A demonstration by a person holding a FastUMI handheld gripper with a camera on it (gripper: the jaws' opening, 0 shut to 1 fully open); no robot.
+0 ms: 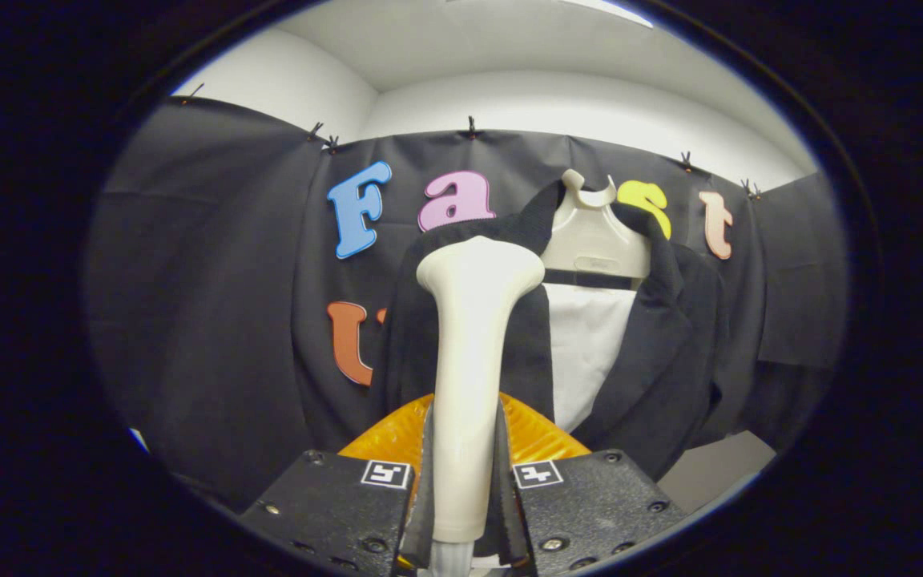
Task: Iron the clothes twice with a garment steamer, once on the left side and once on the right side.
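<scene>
My gripper is shut on the handle of a cream garment steamer, which rises upright between the fingers. Its wide head is level with the left shoulder of a black jacket. The jacket hangs open on a cream hanger over a white board, just beyond the steamer. The steamer covers part of the jacket's left front panel; whether the head touches the cloth I cannot tell. An orange ribbed piece shows right behind the fingers, below the jacket's hem.
Black cloth lines the booth behind and to both sides of the jacket. A pale surface shows low beside the jacket's right hem. White wall and ceiling rise above the cloth.
</scene>
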